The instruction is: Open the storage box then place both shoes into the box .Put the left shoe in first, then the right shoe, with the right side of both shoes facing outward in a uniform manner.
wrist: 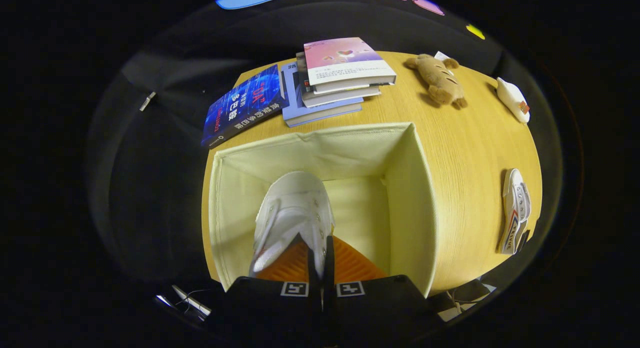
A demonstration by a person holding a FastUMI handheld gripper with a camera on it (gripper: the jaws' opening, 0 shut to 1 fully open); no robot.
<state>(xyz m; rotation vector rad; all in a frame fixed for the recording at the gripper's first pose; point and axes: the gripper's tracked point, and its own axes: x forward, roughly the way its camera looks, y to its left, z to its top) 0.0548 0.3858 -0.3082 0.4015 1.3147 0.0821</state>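
Cream fabric: the storage box (406, 198) stands open on the wooden tabletop (465, 153), and we look straight down into it.
Tool: the tool (320, 248) is closed on the white shoe (292, 215), its 2 fingers nearly together, pinching the shoe's upper edge.
Held shoe: we see it hanging inside the box mouth, toe pointing away from the fingers, toward the far wall; whether it touches the bottom we cannot tell.
Second shoe: the other shoe (515, 210) lies on its side near the tabletop's right edge, well apart from the box.
Books: beyond the box we see a stack of books (340, 80), with 1 blue book (245, 108) just beside it.
Toys: a brown plush toy (440, 80) lies right of the books; a small white object (512, 99) sits farther right.
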